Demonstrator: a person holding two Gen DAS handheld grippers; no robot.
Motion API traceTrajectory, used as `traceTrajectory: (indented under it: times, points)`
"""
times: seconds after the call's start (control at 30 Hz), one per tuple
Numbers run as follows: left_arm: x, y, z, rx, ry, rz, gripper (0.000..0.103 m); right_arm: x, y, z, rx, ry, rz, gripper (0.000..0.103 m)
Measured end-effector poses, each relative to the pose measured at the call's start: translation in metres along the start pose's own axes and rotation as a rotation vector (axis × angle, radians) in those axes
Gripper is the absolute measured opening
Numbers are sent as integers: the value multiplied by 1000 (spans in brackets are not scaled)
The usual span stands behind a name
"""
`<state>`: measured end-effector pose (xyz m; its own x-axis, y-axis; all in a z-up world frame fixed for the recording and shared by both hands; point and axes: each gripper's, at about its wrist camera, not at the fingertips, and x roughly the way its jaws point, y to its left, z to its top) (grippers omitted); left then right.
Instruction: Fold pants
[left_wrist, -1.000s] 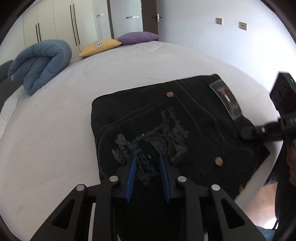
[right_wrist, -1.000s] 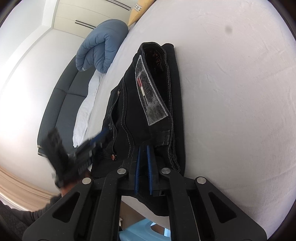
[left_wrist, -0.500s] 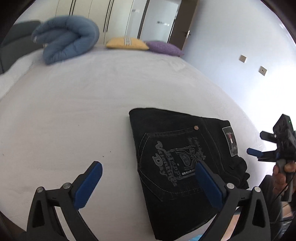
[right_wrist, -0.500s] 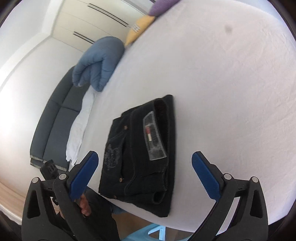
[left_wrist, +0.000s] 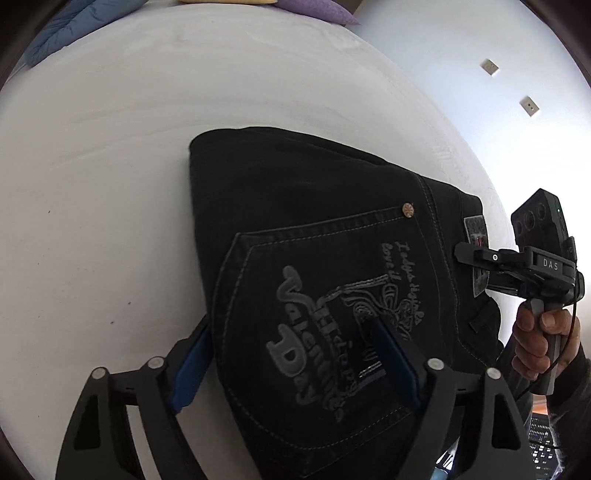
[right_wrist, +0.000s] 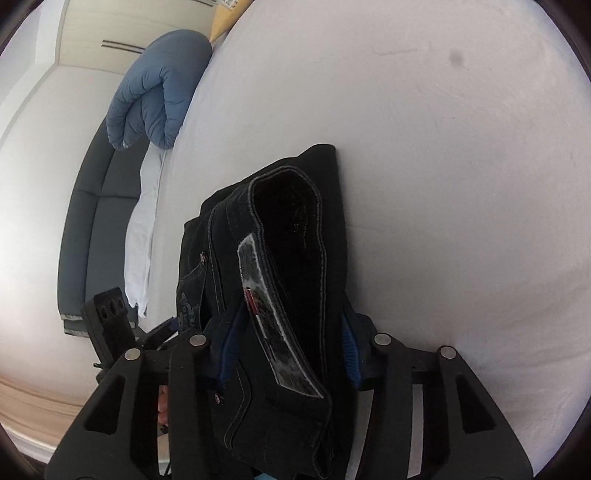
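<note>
Both tongs, left (left_wrist: 291, 363) and right (right_wrist: 290, 349), have just been closing around the folded pants (left_wrist: 332, 280) at the bed's (left_wrist: 110, 155) near edge, pads not clearly pinching. Uneven bites could drag layers askew.

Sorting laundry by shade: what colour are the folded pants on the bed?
Black pants, with a grey printed back pocket; clearest in the left wrist view.
</note>
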<state>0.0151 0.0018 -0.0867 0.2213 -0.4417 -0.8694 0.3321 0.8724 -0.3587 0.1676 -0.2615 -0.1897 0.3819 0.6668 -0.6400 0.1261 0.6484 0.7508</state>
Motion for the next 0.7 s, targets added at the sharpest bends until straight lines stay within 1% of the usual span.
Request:
traceTrajectory:
  times: [0.03, 0.07, 0.1, 0.13, 0.17, 0.2, 0.23, 0.3, 0.4, 0.5, 0.53, 0.63, 0.7]
  points:
    - [1, -2, 3, -3, -1, 0, 69, 4, 4, 0, -2, -1, -6, 35]
    - [1, -4, 5, -7, -4, 7, 66, 4, 5, 0, -6, -5, -13, 32]
    - [2, -6, 7, -7, -4, 13, 60, 4, 8, -2, -23, -11, -28, 29]
    - [1, -9, 8, -4, -11, 26, 49, 3, 14, -4, -44, -18, -43, 25]
    - [-1, -11, 7, 1, -23, 35, 44, 2, 20, -8, -78, -28, -66, 21]
    - [-3, -13, 6, 0, -32, 46, 34, 1, 29, -12, -121, -39, -99, 19]
    - [-5, -15, 5, -6, -41, 45, 28, 0, 36, -14, -151, -48, -124, 17]
    - [-9, -16, 4, -30, -62, 36, 21, -5, 54, -17, -212, -75, -158, 14]
    - [-23, -21, 7, -48, -103, 22, 18, -16, 77, -19, -275, -109, -153, 13]
    - [-44, -31, 17, -36, -159, 9, 18, -32, 99, -12, -325, -144, -131, 13]
    - [-54, -36, 26, -27, -191, 8, 18, -39, 106, -5, -335, -163, -121, 13]
    - [-72, -43, 55, -9, -250, 4, 18, -56, 118, 26, -334, -199, -84, 13]
    - [-78, -45, 79, -3, -279, 5, 18, -63, 124, 54, -341, -209, -78, 13]
